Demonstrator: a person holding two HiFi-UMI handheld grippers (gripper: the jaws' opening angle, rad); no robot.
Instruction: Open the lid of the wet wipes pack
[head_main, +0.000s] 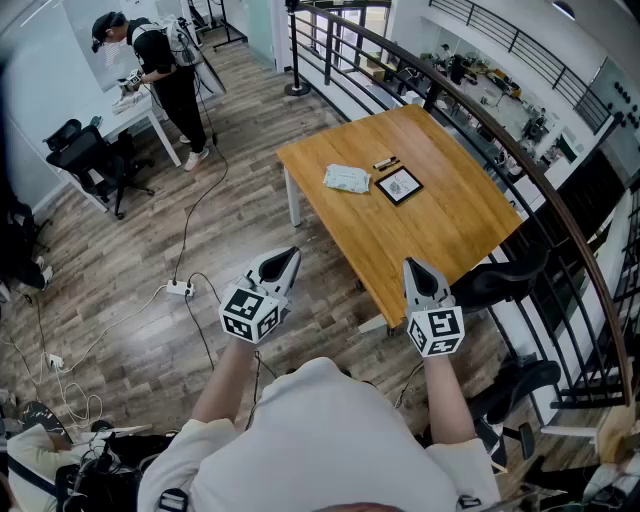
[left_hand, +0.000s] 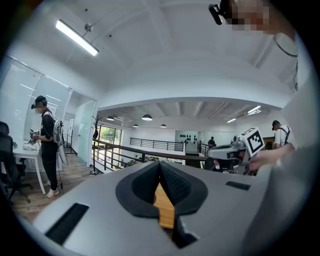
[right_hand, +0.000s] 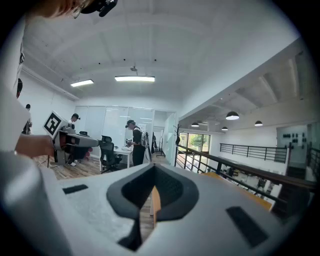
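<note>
The wet wipes pack (head_main: 346, 179), pale green and white, lies flat on the wooden table (head_main: 450, 230) towards its far left corner. Both grippers hang in the air in front of the table's near edge, well short of the pack. My left gripper (head_main: 289, 257) is shut with nothing in it, and its dark pads (left_hand: 172, 182) meet at the tip. To its right, my right gripper (head_main: 412, 266) is also shut and empty, its pads (right_hand: 167, 187) touching. Neither gripper view shows the pack; a strip of the table (left_hand: 165, 207) appears between the left pads.
A black-framed marker card (head_main: 399, 185) and a small dark object (head_main: 385, 162) lie just right of the pack. A black railing (head_main: 520, 160) runs behind the table. Cables and a power strip (head_main: 179, 289) cross the floor at left. A person (head_main: 165, 65) stands at a far desk by office chairs (head_main: 90, 160).
</note>
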